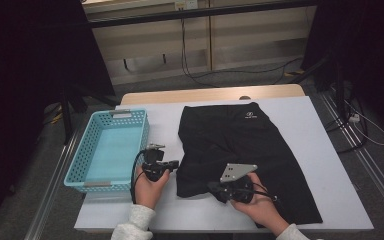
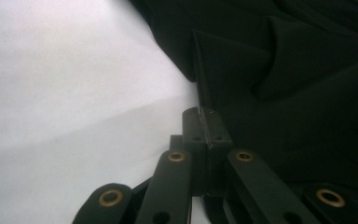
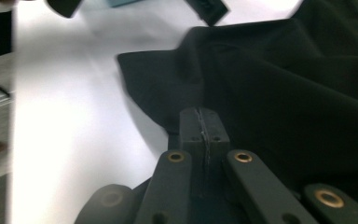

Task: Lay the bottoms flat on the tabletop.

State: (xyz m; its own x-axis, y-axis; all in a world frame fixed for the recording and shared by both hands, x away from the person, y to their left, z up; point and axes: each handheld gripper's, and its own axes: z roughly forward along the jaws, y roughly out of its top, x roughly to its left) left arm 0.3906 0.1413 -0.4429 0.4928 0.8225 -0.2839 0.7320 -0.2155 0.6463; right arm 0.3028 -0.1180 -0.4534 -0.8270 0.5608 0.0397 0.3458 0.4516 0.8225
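Black shorts [image 1: 240,150] lay mid-fold: your left tool [image 1: 172,163] and right tool [image 1: 214,189] were clamped on their hem, ready for lifting together.

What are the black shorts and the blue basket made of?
Black shorts: look like soft, matte stretchy fabric, since they fold and wrinkle. Blue basket: looks like smooth hard plastic, its walls a stiff grid of holes.
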